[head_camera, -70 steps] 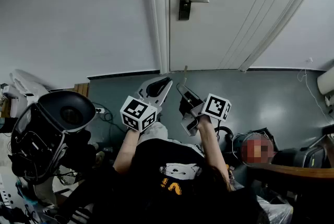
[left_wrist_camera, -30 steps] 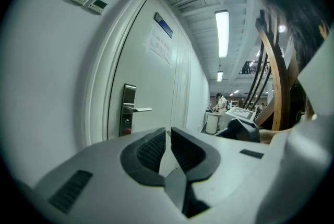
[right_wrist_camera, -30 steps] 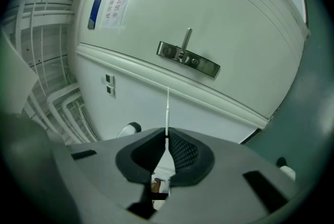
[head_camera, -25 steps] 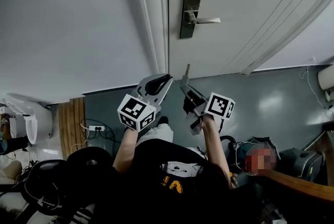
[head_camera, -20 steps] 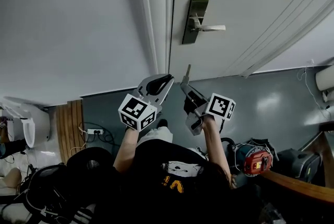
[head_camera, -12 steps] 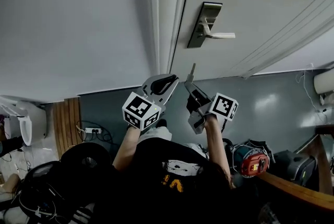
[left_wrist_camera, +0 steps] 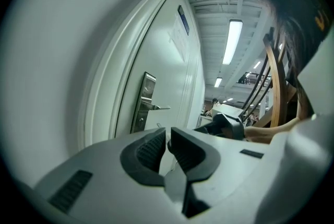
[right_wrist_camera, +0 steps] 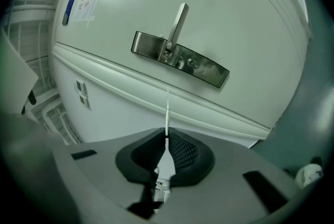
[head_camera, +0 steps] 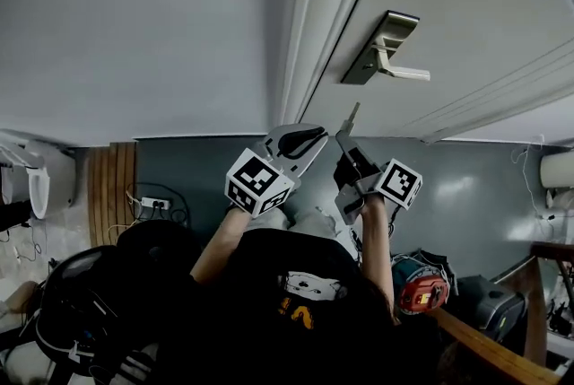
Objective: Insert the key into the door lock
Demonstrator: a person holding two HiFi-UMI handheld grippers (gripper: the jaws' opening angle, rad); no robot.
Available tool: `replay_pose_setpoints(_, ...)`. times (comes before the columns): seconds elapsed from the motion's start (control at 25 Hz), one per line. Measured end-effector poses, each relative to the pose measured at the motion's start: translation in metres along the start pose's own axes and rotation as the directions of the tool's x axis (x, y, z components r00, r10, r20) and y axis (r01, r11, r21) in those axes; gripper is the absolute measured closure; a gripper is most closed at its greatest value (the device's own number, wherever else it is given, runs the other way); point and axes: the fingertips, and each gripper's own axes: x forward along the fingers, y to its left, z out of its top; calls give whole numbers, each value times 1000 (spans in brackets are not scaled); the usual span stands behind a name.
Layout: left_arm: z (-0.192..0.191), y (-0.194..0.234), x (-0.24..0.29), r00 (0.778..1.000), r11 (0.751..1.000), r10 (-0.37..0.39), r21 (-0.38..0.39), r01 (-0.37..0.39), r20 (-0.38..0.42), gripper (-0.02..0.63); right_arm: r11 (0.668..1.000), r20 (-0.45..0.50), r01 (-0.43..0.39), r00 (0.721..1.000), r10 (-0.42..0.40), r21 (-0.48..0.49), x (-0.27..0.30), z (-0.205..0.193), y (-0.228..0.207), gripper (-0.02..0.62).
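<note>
A white door (head_camera: 466, 24) carries a steel lock plate (head_camera: 378, 48) with a lever handle (head_camera: 405, 73). In the right gripper view the plate (right_wrist_camera: 180, 59) and its keyhole (right_wrist_camera: 190, 63) lie straight ahead. My right gripper (head_camera: 346, 136) is shut on a thin metal key (head_camera: 350, 115), whose blade (right_wrist_camera: 167, 113) points toward the door, short of the plate. My left gripper (head_camera: 314, 141) is beside it, shut with nothing held; its pads (left_wrist_camera: 156, 147) meet at the tips. In the left gripper view the lock plate (left_wrist_camera: 142, 103) stands ahead to the left.
A white door frame (head_camera: 309, 24) and a plain wall (head_camera: 134, 24) lie left of the door. Below are a dark floor (head_camera: 197, 168), a wooden strip (head_camera: 100, 181) with a power strip (head_camera: 154, 203), and tools, including a red-and-black one (head_camera: 420, 292) by my right side.
I have moved closer to the door; the lock plate now sits right above the key tip. Both grippers have risen slightly and stayed shut, the right one still on the key.
</note>
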Motion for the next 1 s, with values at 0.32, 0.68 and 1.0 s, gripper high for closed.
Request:
replay_pose_setpoints(0.32,1,4,29,996,996,90,-16,-90,4,571,998,-75,-52,996,54,26,4,34,-17,578)
replay_pose_setpoints(0.68,5,-2,64,983,983,185,-12,-184,23,571,984,-182,-141,970,159,109,12,59,-38,578)
replay_pose_setpoints(1.0,-8,-4,78,973,974,228,9,-228,28,571,975,-226,-185,951,209,125,22,70,-58,578)
